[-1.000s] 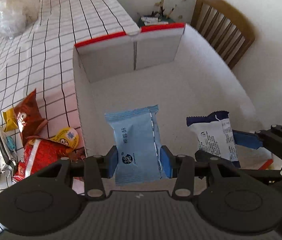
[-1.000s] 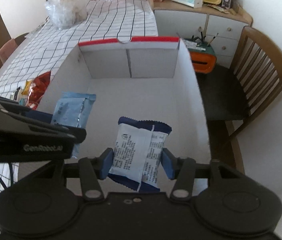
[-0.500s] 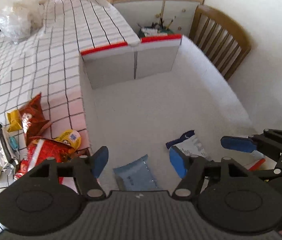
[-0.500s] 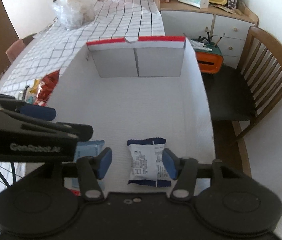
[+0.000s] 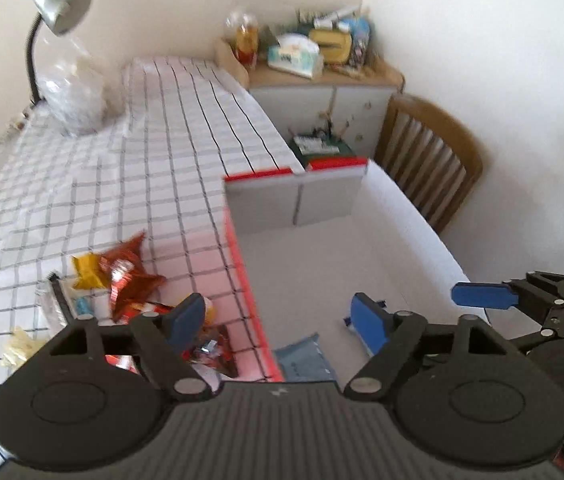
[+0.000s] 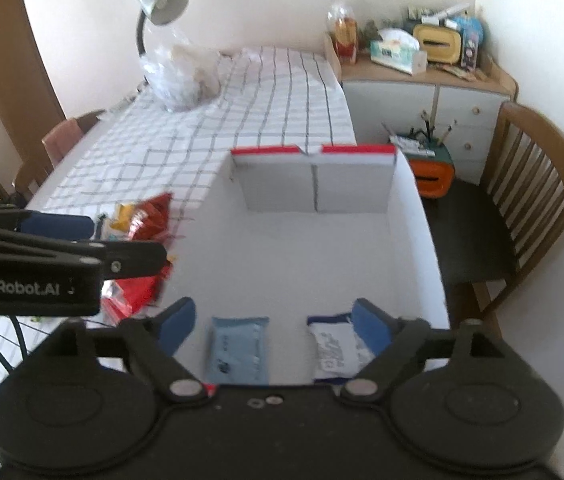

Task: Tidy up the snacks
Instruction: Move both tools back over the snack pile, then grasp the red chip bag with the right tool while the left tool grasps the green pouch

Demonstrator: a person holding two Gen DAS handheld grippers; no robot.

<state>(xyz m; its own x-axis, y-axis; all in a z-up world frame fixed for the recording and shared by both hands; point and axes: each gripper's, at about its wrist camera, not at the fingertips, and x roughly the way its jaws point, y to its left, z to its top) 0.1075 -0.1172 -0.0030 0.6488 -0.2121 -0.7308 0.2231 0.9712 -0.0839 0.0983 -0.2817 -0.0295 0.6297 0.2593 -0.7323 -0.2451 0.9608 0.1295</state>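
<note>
A: Both jaws have just been opening, nothing between them; the light blue foil packet [image 6: 238, 350] and the white-and-navy wrapped snack [image 6: 337, 350] lie flat in the white cardboard box with red rim [image 6: 413, 216], at its near end.

B: Then lift the left gripper [image 5: 278, 322] and right gripper [image 6: 272, 320] clear of the box; steer left of the box toward the red crinkly snack bags [image 5: 130, 284]; pinch one bag at a time.
</note>
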